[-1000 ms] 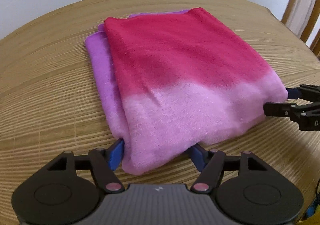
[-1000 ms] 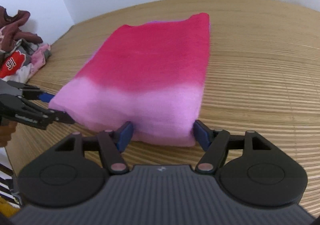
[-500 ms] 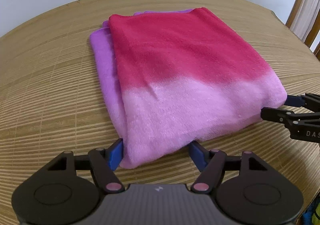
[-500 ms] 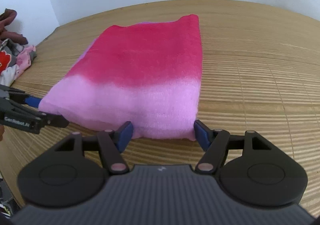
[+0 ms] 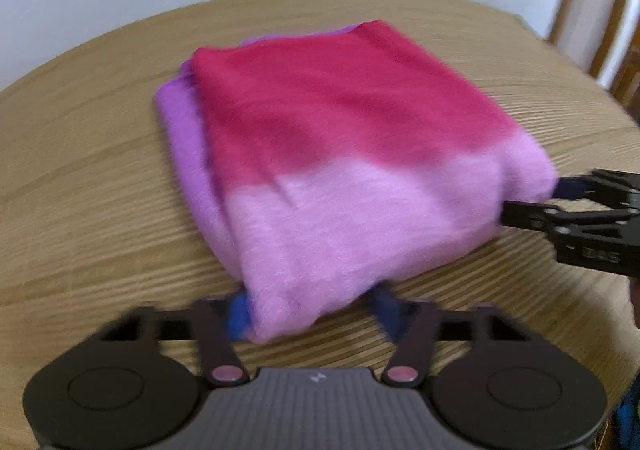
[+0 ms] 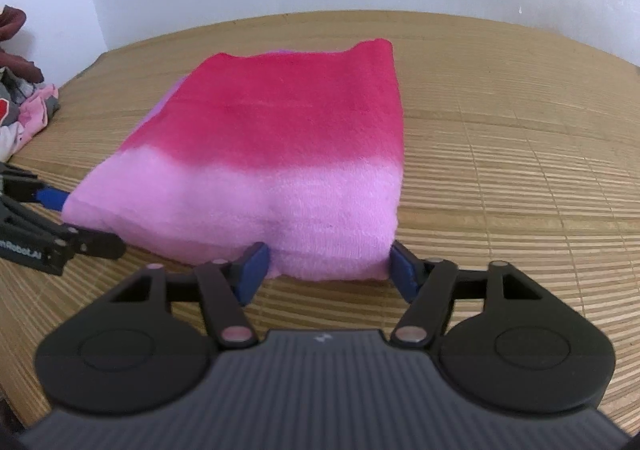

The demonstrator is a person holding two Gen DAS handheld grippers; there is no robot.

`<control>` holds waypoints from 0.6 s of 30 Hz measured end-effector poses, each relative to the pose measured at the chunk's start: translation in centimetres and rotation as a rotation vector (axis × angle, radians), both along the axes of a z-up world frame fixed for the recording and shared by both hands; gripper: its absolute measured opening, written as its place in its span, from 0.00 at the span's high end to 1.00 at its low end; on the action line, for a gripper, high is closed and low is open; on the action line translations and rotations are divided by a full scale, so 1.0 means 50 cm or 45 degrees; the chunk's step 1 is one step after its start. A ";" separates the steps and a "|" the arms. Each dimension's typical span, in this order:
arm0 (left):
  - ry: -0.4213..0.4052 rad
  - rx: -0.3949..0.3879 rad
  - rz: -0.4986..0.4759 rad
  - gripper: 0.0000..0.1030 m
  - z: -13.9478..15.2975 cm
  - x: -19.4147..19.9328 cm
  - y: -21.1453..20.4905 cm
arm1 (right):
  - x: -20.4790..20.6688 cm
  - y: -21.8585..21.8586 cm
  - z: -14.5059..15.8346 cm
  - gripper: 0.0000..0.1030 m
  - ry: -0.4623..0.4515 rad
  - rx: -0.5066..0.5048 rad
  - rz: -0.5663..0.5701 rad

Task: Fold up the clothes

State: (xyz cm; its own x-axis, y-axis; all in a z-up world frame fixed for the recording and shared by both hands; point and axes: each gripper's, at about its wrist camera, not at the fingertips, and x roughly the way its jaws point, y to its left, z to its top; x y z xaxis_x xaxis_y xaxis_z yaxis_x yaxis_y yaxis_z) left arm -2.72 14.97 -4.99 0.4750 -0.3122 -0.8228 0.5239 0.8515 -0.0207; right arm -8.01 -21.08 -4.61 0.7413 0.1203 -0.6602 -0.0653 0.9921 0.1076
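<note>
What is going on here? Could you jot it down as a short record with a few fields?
Surface: round wooden table
Main item: folded fleece cloth, deep pink at the far end, pale pink at the near end, purple layer showing on one side
Left tongs: at the near left corner of the cloth, jaws have just been closing on it
Right tongs: at the near right corner, jaws have just been closing on it
Also there: heap of other clothes at the table's edge

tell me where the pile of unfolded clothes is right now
In the right wrist view, the clothes pile lies at the far left edge, left of the pink garment.
</note>
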 end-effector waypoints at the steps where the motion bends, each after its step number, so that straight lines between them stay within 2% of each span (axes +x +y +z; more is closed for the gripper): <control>1: 0.009 -0.025 -0.037 0.85 0.003 -0.001 -0.004 | -0.001 0.002 0.002 0.69 -0.007 0.008 0.015; 2: 0.016 -0.050 -0.072 0.86 0.005 -0.003 -0.007 | -0.004 0.004 0.007 0.79 -0.016 0.012 0.024; 5: -0.024 -0.116 -0.081 0.88 0.031 -0.024 0.006 | -0.020 0.006 0.030 0.84 -0.045 0.033 0.047; 12: -0.031 -0.252 -0.067 0.88 0.104 -0.117 0.075 | -0.134 -0.014 0.125 0.88 -0.095 0.174 0.116; 15: -0.032 -0.331 -0.046 0.88 0.140 -0.160 0.101 | -0.189 -0.015 0.159 0.90 -0.117 0.261 0.084; 18: -0.091 -0.386 -0.056 0.88 0.189 -0.170 0.099 | -0.220 -0.019 0.195 0.91 -0.200 0.331 0.032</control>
